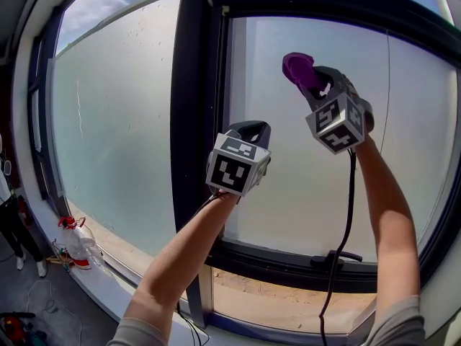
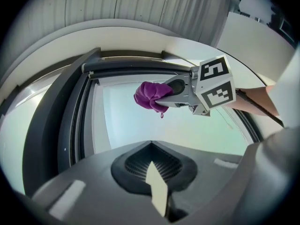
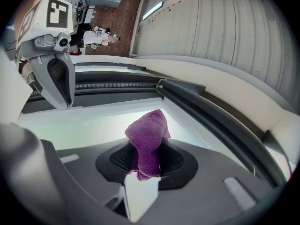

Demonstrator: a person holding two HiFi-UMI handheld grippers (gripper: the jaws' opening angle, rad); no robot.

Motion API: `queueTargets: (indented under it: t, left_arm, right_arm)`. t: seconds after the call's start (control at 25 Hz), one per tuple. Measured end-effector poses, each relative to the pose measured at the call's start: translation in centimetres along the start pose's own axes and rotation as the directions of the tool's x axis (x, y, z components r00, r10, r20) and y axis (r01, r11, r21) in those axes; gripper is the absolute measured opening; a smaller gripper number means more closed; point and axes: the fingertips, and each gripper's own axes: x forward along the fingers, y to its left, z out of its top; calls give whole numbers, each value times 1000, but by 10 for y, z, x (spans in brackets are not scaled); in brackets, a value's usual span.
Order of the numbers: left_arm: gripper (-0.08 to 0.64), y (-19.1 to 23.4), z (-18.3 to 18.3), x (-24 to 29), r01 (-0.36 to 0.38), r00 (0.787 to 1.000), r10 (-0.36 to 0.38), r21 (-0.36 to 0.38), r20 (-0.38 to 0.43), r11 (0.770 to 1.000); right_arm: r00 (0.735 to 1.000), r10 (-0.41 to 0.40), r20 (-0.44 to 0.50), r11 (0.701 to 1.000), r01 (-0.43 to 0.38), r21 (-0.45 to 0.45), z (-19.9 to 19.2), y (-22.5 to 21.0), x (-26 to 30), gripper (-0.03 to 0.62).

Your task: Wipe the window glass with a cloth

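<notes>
The window glass (image 1: 317,171) is a pale frosted pane in a dark frame. A purple cloth (image 1: 297,69) is bunched at the tip of my right gripper (image 1: 311,79), high on that pane against or very close to the glass. In the right gripper view the cloth (image 3: 147,142) sticks out from between the shut jaws. My left gripper (image 1: 252,130) is lower and to the left, by the dark mullion (image 1: 193,107), shut with nothing in it. The left gripper view shows its jaws (image 2: 151,149) closed, with the right gripper (image 2: 176,92) and the cloth (image 2: 150,96) above them.
A second pane (image 1: 119,121) lies left of the mullion. On the sill below it stands a plastic bottle (image 1: 78,242) with a red cap. A black window handle (image 1: 335,256) sits on the lower frame. A black cable (image 1: 347,222) hangs from my right gripper. A person (image 1: 11,225) stands at far left.
</notes>
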Motion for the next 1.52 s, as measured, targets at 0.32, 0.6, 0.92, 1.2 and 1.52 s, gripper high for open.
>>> queueTargets:
  t: [0.32, 0.6, 0.92, 1.2, 1.52]
  left_arm:
    - [0, 5, 42, 14, 29, 996, -31, 29, 88, 999]
    - [0, 10, 52, 27, 38, 994, -39, 18, 107, 999]
    - [0, 1, 35, 29, 56, 994, -57, 11, 88, 998]
    - [0, -13, 5, 30, 78, 996, -78, -11, 37, 997]
    - [0, -22, -36, 21, 77, 996, -79, -54, -37, 996]
  right_arm:
    - [989, -145, 9, 987, 145, -75, 14, -70, 32, 144]
    - [978, -195, -72, 975, 186, -125, -7, -108, 55, 144]
    - [990, -60, -125, 983, 37, -178, -16, -73, 48, 141]
    - [989, 49, -140, 974, -79, -212, -29, -25, 25, 141]
    - [979, 155, -135, 964, -180, -197, -43, 39, -6, 140]
